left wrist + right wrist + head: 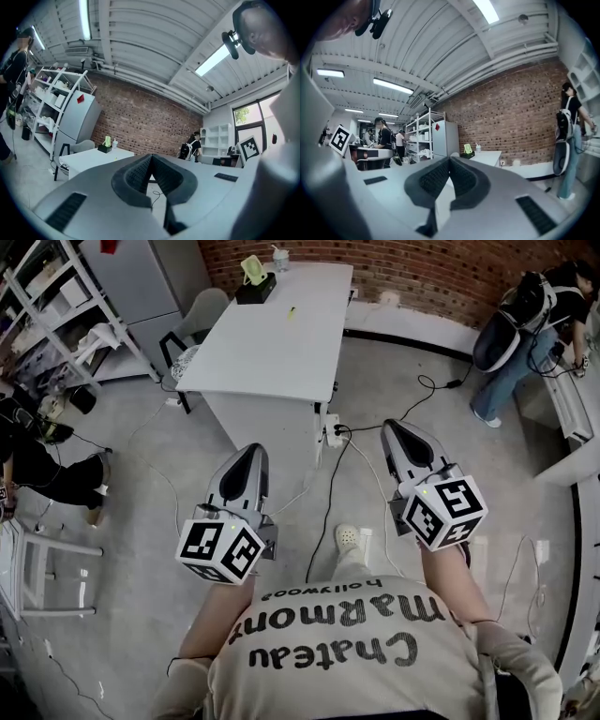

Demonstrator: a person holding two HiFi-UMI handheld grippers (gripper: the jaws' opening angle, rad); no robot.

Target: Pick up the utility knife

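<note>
Table: a long white rectangular table stood ahead on the grey concrete floor, well apart from both grippers.
Knife: a small yellow sliver lay alone on the table's far half, and it was too small to say for sure that it was the utility knife.
Left gripper: the grey two-jaw left gripper was held level over the floor, its pads pressed together with nothing between them.
Right gripper: the grey two-jaw right gripper was level too, alongside the left one. Its jaws were squeezed together and empty.
Far end: a black box topped with something yellow-green and a clear bottle sat at the table's far end, near the red brick wall.
Chair: a grey chair stood just beside the table's left edge.
</note>
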